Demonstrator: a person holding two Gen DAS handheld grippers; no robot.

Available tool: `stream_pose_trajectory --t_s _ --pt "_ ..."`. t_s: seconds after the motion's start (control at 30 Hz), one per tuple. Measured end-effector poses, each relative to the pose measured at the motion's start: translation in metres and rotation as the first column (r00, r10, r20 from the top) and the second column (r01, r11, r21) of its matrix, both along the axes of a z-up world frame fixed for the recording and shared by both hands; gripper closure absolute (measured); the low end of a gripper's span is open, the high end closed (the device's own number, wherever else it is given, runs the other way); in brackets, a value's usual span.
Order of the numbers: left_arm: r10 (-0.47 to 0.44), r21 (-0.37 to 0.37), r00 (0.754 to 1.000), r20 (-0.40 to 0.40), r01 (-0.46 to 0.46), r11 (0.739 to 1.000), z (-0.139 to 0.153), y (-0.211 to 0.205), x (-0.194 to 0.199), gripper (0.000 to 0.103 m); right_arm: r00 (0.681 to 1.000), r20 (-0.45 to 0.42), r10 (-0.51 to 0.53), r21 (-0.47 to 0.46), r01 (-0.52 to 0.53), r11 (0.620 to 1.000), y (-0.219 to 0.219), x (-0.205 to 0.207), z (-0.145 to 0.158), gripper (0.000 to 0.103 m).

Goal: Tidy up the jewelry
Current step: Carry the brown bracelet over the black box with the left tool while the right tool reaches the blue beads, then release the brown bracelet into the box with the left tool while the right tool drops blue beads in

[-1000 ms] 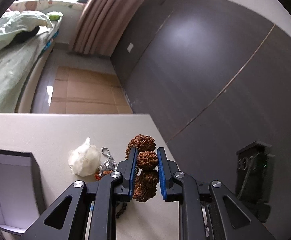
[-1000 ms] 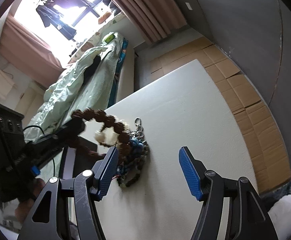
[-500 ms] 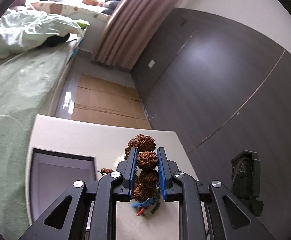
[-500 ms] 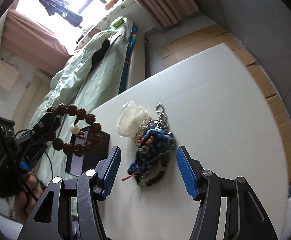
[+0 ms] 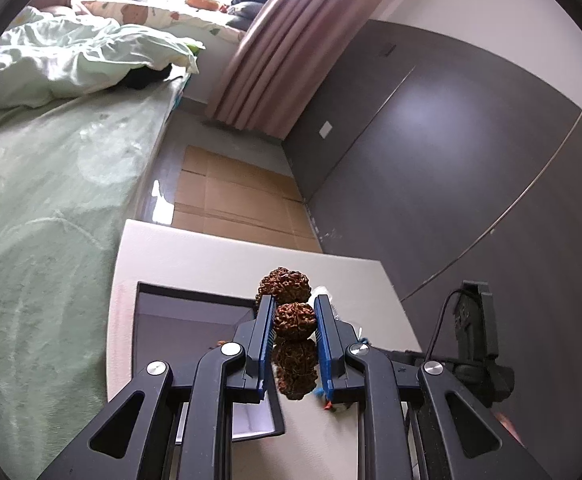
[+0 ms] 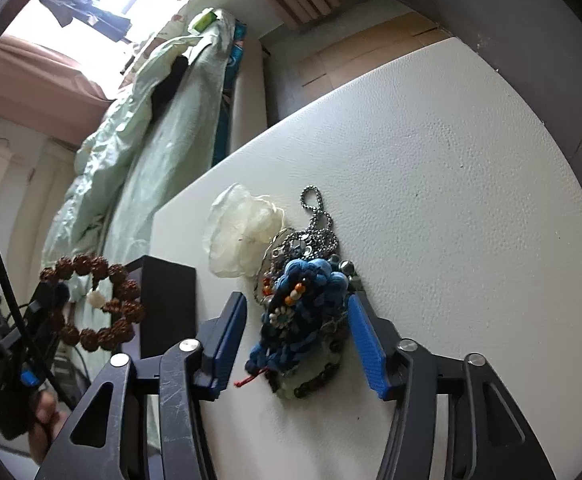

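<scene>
The left tongs (image 5: 294, 320) are clamped on one brown bead of the bracelet (image 6: 91, 304), which hangs in the air over the open box (image 5: 195, 320) at the bench's (image 6: 471, 200) left edge, beside the bed (image 5: 51, 200). The right tongs (image 6: 297, 340) stand apart and have just been closing around the jewelry heap (image 6: 303, 300), the pads either side of it and not yet pressing. The heap lies mid-bench, a white flower (image 6: 239, 236) touching its far side. Right of the heap the bench is bare out to its right edge and far corner. Beyond the far edge lies cardboard (image 5: 231, 196) on the floor. No writing can be read. The box's near part is hidden behind the left tongs; the heap's tangled pieces are hard to tell apart.
</scene>
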State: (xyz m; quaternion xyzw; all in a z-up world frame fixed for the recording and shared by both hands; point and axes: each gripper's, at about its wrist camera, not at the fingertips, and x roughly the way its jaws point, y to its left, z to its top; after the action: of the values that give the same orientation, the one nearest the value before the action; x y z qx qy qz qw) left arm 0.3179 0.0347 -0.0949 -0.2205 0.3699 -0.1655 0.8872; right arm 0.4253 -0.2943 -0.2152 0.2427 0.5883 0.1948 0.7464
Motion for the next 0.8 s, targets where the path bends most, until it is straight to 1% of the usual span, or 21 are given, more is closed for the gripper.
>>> stream_pose_trajectory --t_s 0.03,0.07,0.1,0.13,0.23,0.27,0.4,0.5,0.57,0.63,0.67,0.7,0.73,0.77,0.8 --pt "0.0 0.002 1.0 -0.002 0.0 1.0 -0.001 0.001 0.001 0.083 1.0 -0.003 -0.003 -0.008 0.003 1.0 0.001 0.001 -0.001 0.069" --pt "0.001 0.005 1.0 -0.005 -0.001 1.0 -0.002 0.002 0.001 0.083 1.0 -0.007 -0.005 -0.011 0.004 1.0 0.002 0.002 -0.002 0.084" --pt "0.004 0.009 1.0 -0.008 -0.004 1.0 -0.003 0.003 0.001 0.083 1.0 -0.012 -0.008 0.005 0.008 1.0 0.001 0.002 -0.002 0.086" --pt "0.008 0.008 1.0 -0.011 -0.008 1.0 -0.004 0.005 0.002 0.083 1.0 -0.011 -0.018 0.012 0.019 1.0 -0.001 0.0 -0.001 0.094" --pt "0.034 -0.007 0.999 0.001 -0.034 0.999 -0.002 0.015 -0.001 0.083 0.999 0.023 -0.046 0.042 0.045 0.998 -0.009 -0.005 0.011 0.096" --pt "0.04 -0.009 0.999 0.008 -0.04 0.999 0.0 0.017 -0.003 0.083 0.998 0.036 -0.051 0.049 0.049 0.998 -0.01 -0.006 0.015 0.1" --pt "0.058 -0.019 0.998 0.018 -0.058 0.998 0.003 0.025 -0.009 0.083 0.992 0.109 -0.07 0.081 0.061 0.995 -0.013 -0.015 0.038 0.101" --pt "0.064 -0.022 0.998 0.002 -0.064 0.998 -0.001 0.028 -0.009 0.083 0.987 0.15 -0.066 0.068 0.056 0.996 -0.009 -0.017 0.051 0.101" --pt "0.062 -0.019 0.998 -0.013 -0.062 0.998 -0.004 0.029 -0.007 0.083 0.989 0.142 -0.043 -0.013 0.045 0.999 0.001 -0.015 0.052 0.101" --pt "0.068 -0.023 0.997 -0.03 -0.068 0.997 -0.006 0.03 -0.005 0.083 0.995 0.096 -0.024 -0.057 0.029 0.998 0.008 -0.012 0.042 0.1" --pt "0.075 -0.031 0.996 -0.04 -0.076 0.997 -0.007 0.032 -0.004 0.082 0.998 0.061 -0.011 -0.081 0.016 0.997 0.013 -0.008 0.035 0.095" --pt "0.078 -0.036 0.996 -0.047 -0.08 0.996 -0.006 0.033 -0.003 0.076 0.999 0.041 -0.005 -0.093 0.009 0.996 0.016 -0.006 0.029 0.09" --pt "0.081 -0.039 0.995 -0.052 -0.083 0.996 -0.006 0.034 -0.002 0.063 1.0 0.027 0.001 -0.098 0.001 0.995 0.02 -0.003 0.023 0.08" --pt "0.086 -0.039 0.995 -0.055 -0.088 0.995 -0.007 0.035 -0.002 0.053 1.0 0.022 0.003 -0.103 -0.001 0.995 0.02 -0.002 0.02 0.071" --pt "0.097 -0.044 0.994 -0.048 -0.1 0.994 -0.006 0.036 -0.003 0.04 1.0 0.022 0.004 -0.112 -0.002 0.994 0.022 0.0 0.018 0.07"
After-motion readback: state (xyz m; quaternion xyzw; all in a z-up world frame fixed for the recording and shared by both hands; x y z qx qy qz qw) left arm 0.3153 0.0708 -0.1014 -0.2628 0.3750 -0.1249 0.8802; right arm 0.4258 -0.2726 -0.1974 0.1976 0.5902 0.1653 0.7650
